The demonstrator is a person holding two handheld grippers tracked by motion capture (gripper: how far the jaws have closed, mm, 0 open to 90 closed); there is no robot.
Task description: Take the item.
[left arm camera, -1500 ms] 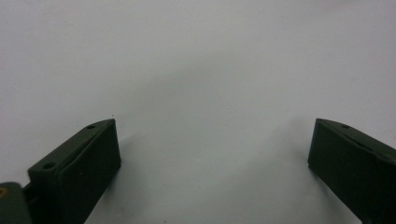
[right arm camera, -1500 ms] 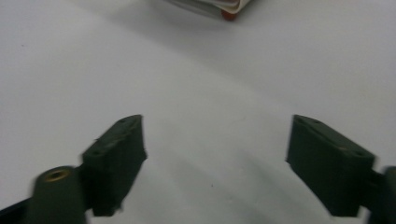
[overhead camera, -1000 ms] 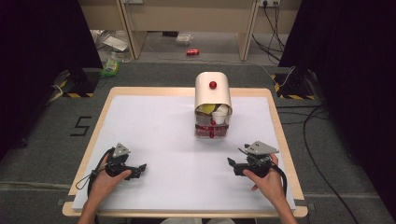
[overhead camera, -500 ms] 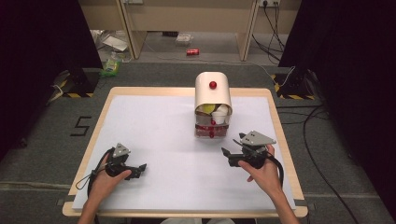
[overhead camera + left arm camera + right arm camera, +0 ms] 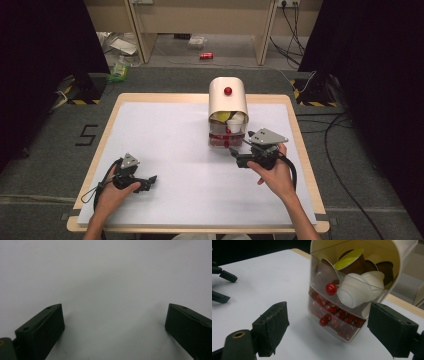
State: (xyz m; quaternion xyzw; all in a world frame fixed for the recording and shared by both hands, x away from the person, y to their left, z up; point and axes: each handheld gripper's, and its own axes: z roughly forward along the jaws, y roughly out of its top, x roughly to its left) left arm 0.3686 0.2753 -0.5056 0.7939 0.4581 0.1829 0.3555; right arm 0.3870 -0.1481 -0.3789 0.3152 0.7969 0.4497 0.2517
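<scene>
On the left of the white table point(image 5: 165, 135), the left gripper point(image 5: 148, 182) rests low on the surface in the person's left hand point(image 5: 112, 192), well apart from everything else. Its jaws stand wide apart with nothing between them; in the left gripper view they frame bare white tabletop.

Toward the far middle of the table stands the container point(image 5: 228, 112), a cream-coloured box with a rounded top and a red knob point(image 5: 228, 91) on that top. Its front is clear plastic in two levels. The upper compartment point(image 5: 352, 277) holds a jumble of coffee pods, some white, some brown, one with a yellow-green lid, and carries a small red knob point(image 5: 331, 289) on its front. The lower drawer point(image 5: 334, 317) is packed with red-wrapped pieces and has its own red knob point(image 5: 323, 321). The container stands upright, its front facing the person.

Just to the right of the container's front, the right gripper point(image 5: 239, 159) hovers in the person's right hand point(image 5: 275, 175), pointing toward the container. Its jaws have just been closing a little, yet they stand well apart with nothing between the pads.
</scene>
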